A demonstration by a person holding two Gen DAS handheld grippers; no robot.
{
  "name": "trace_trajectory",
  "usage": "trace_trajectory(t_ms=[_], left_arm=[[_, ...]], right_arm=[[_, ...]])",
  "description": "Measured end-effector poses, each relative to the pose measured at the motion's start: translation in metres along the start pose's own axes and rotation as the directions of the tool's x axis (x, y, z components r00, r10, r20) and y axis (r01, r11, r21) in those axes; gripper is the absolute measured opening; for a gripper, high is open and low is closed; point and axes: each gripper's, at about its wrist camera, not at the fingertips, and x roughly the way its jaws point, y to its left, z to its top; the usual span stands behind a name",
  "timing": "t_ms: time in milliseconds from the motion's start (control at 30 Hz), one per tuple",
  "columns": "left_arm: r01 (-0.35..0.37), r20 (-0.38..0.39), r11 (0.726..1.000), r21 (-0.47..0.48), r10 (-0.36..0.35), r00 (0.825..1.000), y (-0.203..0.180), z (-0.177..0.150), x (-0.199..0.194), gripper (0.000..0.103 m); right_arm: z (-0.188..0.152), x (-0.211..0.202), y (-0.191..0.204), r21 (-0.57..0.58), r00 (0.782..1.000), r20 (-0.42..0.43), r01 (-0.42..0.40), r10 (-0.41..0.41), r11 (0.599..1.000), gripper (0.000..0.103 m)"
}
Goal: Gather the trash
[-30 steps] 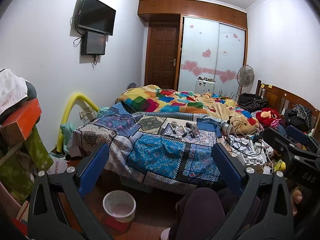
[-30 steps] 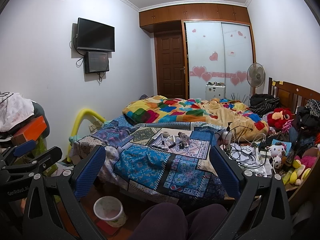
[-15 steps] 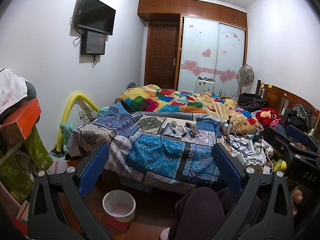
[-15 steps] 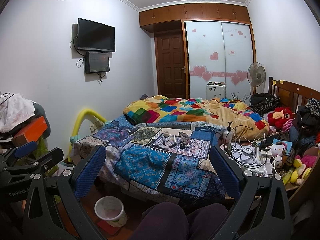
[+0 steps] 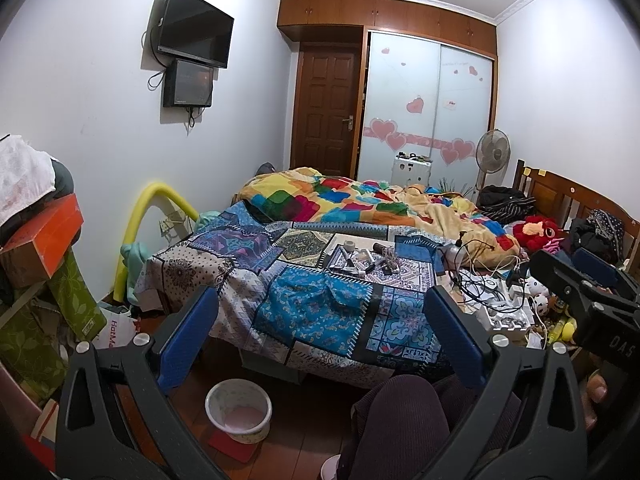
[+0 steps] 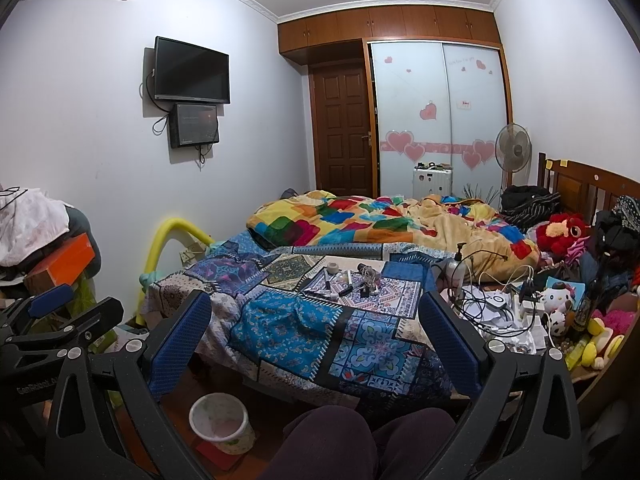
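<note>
A patchwork-covered table (image 5: 320, 312) (image 6: 304, 332) stands in front of me. Several small items lie on it: a tape roll (image 5: 349, 245) (image 6: 331, 268), pens and small bits (image 5: 362, 266) (image 6: 352, 286). A white trash bin (image 5: 238, 410) (image 6: 221, 422) stands on the floor below the table's front edge. My left gripper (image 5: 320, 340) is open and empty, held short of the table. My right gripper (image 6: 310, 340) is open and empty too. Each gripper shows at the edge of the other's view.
A bed with a colourful quilt (image 5: 360, 204) lies behind the table. Cables, chargers and toys (image 6: 520, 312) crowd the right side. Boxes and bags (image 5: 40, 248) pile up at the left. My knees (image 6: 340, 440) are below the grippers. A fan (image 6: 513, 150) stands by the wardrobe.
</note>
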Motion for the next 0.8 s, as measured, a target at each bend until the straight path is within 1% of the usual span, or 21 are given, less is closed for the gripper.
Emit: trace_trajectory(t_ms=[200, 333, 567, 633, 700, 800], left_arm=[[-0.008, -0.012, 1.000, 0.004, 0.008, 1.000, 0.001, 0.006, 0.018, 0.103], [-0.004, -0.024, 1.000, -0.012, 0.003, 1.000, -0.001, 0.017, 0.041, 0.103], [0.002, -0.047, 1.000, 0.015, -0.002, 0.999, -0.011, 0.043, 0.098, 0.103], [0.010, -0.062, 1.000, 0.012, -0.009, 0.998, -0.016, 0.049, 0.121, 0.103], [-0.003, -0.070, 1.000, 0.001, 0.003, 0.998, -0.019, 0.053, 0.145, 0.103], [-0.001, -0.093, 1.000, -0.007, 0.000, 0.996, -0.023, 0.058, 0.177, 0.103]], right_arm=[[0.006, 0.013, -0.005, -0.024, 1.000, 0.001, 0.001, -0.001, 1.000, 0.103], [0.013, 0.029, -0.012, -0.041, 1.000, -0.004, 0.011, -0.011, 0.999, 0.103], [0.023, 0.073, -0.039, -0.022, 0.999, -0.048, 0.013, -0.014, 1.000, 0.103], [0.027, 0.090, -0.049, -0.009, 0.998, -0.068, 0.018, -0.019, 1.000, 0.103], [0.030, 0.107, -0.059, 0.004, 0.996, -0.089, 0.023, -0.022, 1.000, 0.103], [0.034, 0.133, -0.076, 0.024, 0.993, -0.117, 0.033, -0.030, 0.999, 0.103]])
